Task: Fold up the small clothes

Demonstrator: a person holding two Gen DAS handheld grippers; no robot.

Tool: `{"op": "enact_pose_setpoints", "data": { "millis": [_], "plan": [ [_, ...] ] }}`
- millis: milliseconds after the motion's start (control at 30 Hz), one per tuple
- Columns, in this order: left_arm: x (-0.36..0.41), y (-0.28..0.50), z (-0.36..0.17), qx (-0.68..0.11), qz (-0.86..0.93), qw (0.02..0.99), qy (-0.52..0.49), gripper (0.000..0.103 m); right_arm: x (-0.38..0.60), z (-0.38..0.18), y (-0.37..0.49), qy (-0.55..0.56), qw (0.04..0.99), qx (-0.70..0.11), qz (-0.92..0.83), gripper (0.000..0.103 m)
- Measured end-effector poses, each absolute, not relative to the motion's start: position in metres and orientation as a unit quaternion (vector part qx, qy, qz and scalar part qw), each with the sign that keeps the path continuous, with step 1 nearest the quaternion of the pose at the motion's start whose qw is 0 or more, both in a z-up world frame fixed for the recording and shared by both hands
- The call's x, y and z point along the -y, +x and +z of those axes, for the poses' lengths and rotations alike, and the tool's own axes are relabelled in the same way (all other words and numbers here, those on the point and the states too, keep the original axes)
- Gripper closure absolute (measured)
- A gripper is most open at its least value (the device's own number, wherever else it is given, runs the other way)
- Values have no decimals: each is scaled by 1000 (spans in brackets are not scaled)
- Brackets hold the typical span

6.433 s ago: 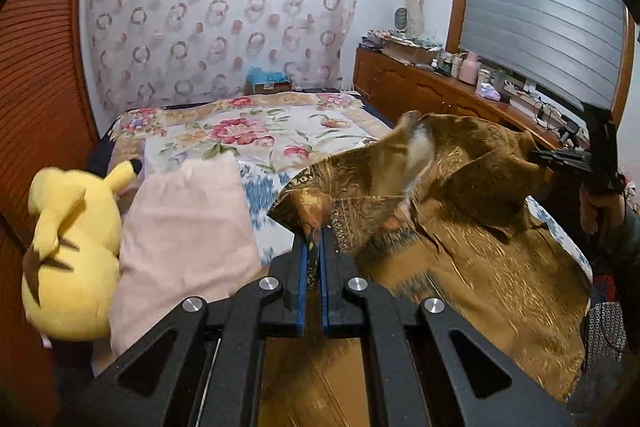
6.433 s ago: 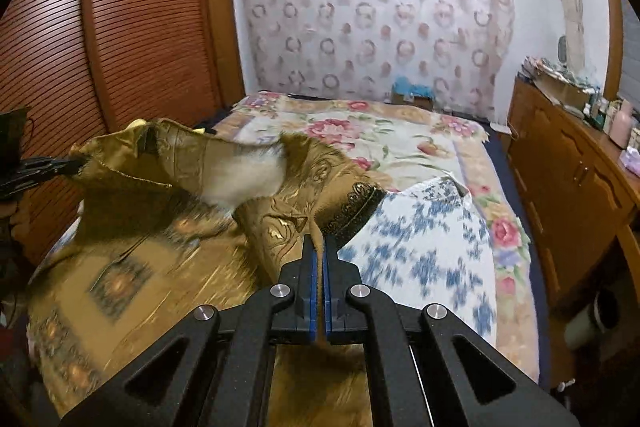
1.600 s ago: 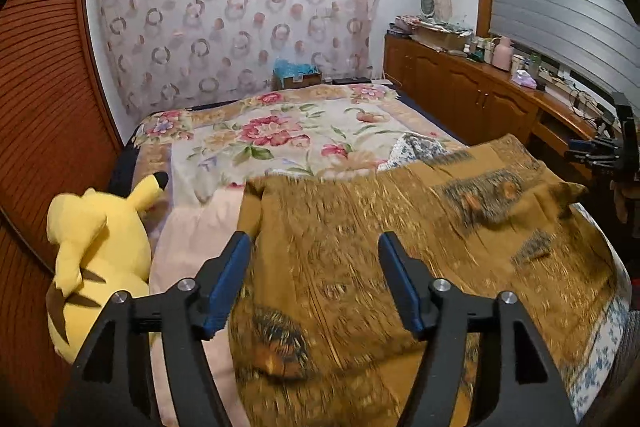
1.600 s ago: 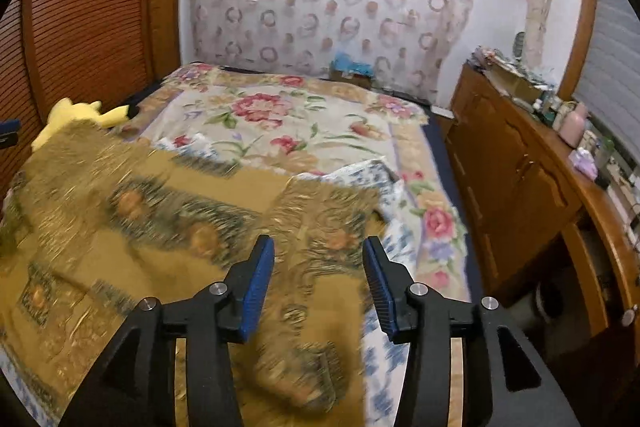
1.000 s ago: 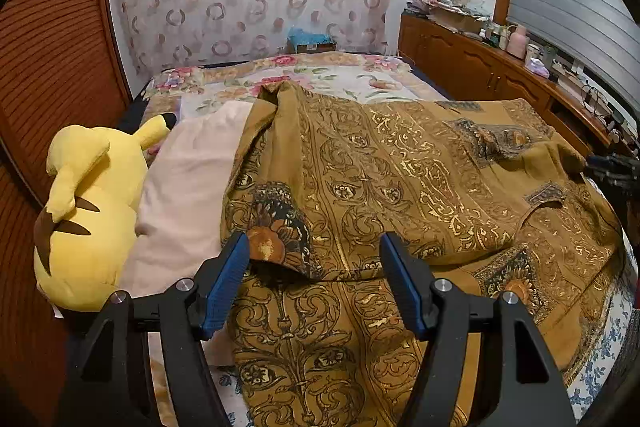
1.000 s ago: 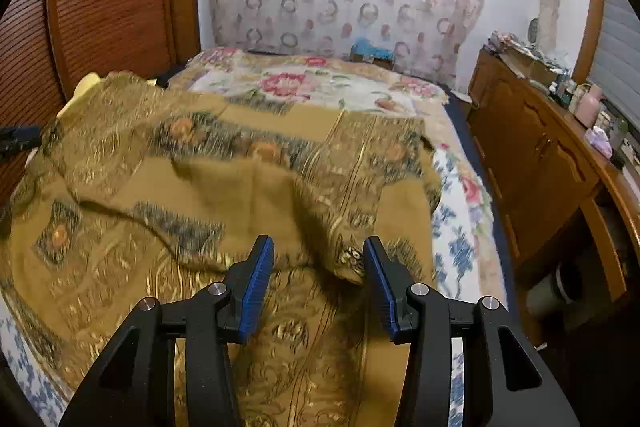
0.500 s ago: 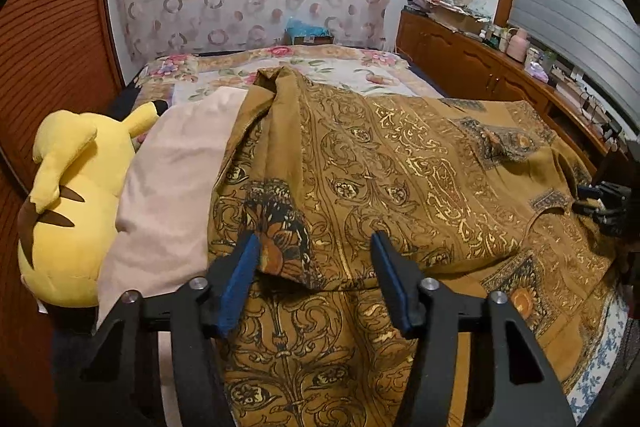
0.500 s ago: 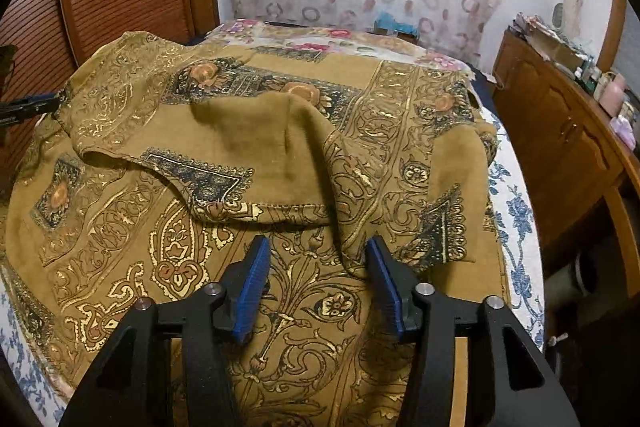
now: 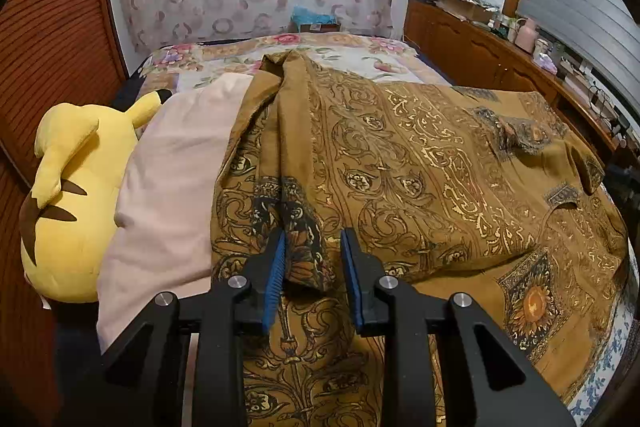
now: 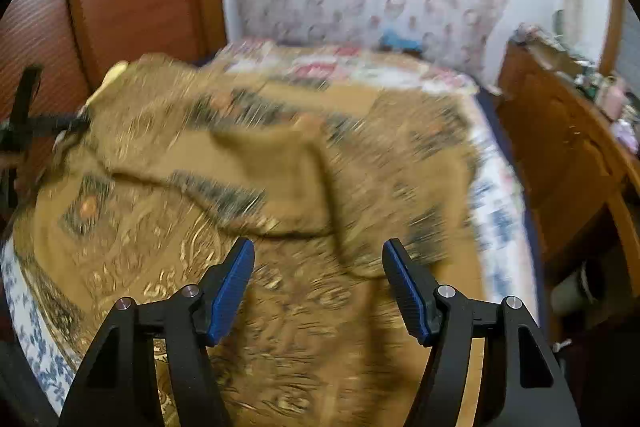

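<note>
Shirt [image 9: 420,163] lay spread across the bed's near edge. Left hand-held gripper [image 9: 314,267] half open, straddling the folded hem, nothing pinched. Right hand-held gripper [image 10: 318,283] wide open, empty, above the cloth.

We see soft, even indoor light with faint shadows. Our left wrist view is sharp; the right wrist view smears with motion blur. Fisheye bending and black corners frame both.
</note>
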State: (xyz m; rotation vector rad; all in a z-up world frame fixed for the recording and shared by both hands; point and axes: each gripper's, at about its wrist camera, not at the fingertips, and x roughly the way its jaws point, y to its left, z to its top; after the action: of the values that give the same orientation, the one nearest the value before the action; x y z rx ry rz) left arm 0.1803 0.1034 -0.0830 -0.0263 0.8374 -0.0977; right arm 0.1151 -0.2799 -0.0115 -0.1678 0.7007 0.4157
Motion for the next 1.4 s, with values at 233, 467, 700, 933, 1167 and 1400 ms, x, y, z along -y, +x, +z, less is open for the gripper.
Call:
{"op": "enact_pose_setpoints", "data": {
  "millis": [233, 467, 700, 933, 1167, 1400],
  "plan": [
    [-100, 178, -81, -398, -56, 916, -17, 88, 327, 12, 134, -48, 931, -332, 144, 44],
    [-95, 169, -71, -380, -68, 922, -15, 100, 322, -23, 166, -42, 907, -394, 141, 78],
    [-98, 133, -42, -339, -91, 935, -43, 100, 319, 7, 154, -43, 924, -341, 165, 100],
    [-96, 80, -30, -323, -119, 937, -59, 100, 342, 44, 101, -50, 939, -292, 175, 101],
    [-99, 27, -24, -314, -128, 938, -72, 100, 367, 51, 49, -56, 940, -289, 170, 101],
    [-98, 15, -48, -352, -113, 927, -64, 99, 369, 40, 26, -79, 926, -330, 165, 100]
  ]
}}
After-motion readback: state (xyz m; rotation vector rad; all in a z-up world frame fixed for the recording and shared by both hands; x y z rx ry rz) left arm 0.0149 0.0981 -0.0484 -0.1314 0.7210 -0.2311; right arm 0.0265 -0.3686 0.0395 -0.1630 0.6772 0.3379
